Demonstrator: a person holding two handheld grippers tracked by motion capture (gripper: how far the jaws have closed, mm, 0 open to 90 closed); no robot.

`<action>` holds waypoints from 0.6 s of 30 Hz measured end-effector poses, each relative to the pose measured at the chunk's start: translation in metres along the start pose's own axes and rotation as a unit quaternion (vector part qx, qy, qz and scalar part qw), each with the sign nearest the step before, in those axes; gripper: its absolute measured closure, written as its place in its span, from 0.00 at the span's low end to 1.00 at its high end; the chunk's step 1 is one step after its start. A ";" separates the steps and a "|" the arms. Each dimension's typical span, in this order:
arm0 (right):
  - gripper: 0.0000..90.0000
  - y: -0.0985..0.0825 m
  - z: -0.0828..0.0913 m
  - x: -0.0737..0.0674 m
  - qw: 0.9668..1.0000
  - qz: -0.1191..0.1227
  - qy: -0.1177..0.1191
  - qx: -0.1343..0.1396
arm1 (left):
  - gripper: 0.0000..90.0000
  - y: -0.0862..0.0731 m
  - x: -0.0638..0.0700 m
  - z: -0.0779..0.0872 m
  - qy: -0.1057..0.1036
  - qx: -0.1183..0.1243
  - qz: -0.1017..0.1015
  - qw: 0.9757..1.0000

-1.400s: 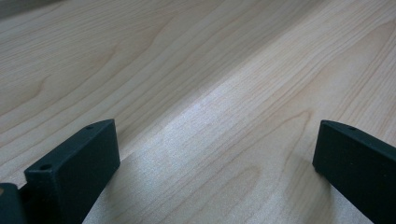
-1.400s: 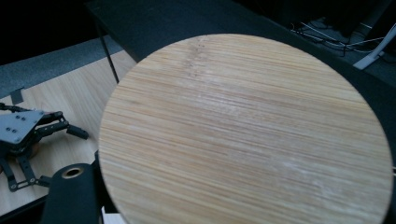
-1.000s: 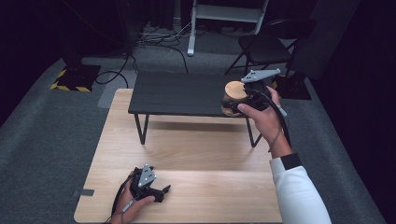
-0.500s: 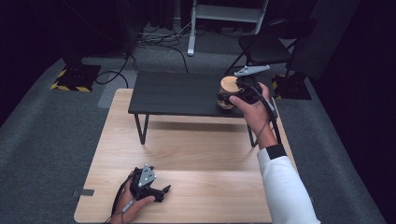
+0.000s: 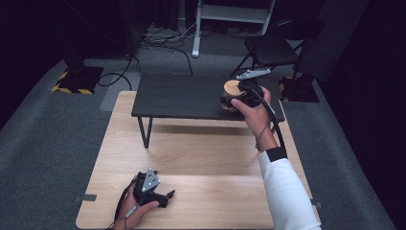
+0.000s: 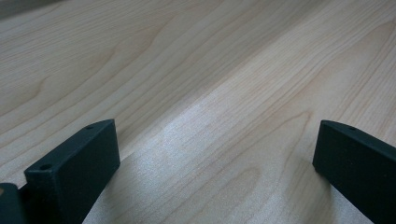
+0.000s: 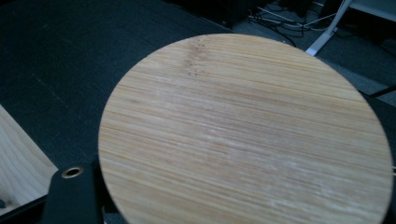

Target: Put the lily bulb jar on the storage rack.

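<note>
Up on the matte black table [image 5: 182, 98], the right tool [image 5: 229, 101] clasps a round bamboo-lidded jar [image 5: 231, 87]; left tool [image 5: 165, 195] released

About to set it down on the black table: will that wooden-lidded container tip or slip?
Probably stiff: the wooden lid looks rigid and flat. The right gripper holds it below the lid. Being round, it may roll if tipped.
</note>
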State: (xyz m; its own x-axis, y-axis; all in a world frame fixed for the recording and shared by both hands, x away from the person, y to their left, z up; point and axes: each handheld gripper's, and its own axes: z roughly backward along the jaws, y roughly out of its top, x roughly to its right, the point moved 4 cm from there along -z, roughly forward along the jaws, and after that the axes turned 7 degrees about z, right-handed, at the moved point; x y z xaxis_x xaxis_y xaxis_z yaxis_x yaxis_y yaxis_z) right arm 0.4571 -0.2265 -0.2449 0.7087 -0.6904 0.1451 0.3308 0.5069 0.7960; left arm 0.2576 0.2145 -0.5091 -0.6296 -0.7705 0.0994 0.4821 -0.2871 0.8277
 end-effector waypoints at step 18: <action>0.08 -0.029 0.032 0.006 0.998 0.003 -0.005 0.067 | 0.01 0.000 0.000 0.000 0.000 0.000 0.000 1.000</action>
State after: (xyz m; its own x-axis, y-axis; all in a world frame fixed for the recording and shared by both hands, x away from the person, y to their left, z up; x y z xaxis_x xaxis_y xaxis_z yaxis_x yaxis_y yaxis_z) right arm 0.4318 -0.2619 -0.2485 0.7041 -0.6930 0.1551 0.2405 0.4382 0.8661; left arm 0.2575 0.2144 -0.5092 -0.6292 -0.7707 0.1002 0.4823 -0.2861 0.8280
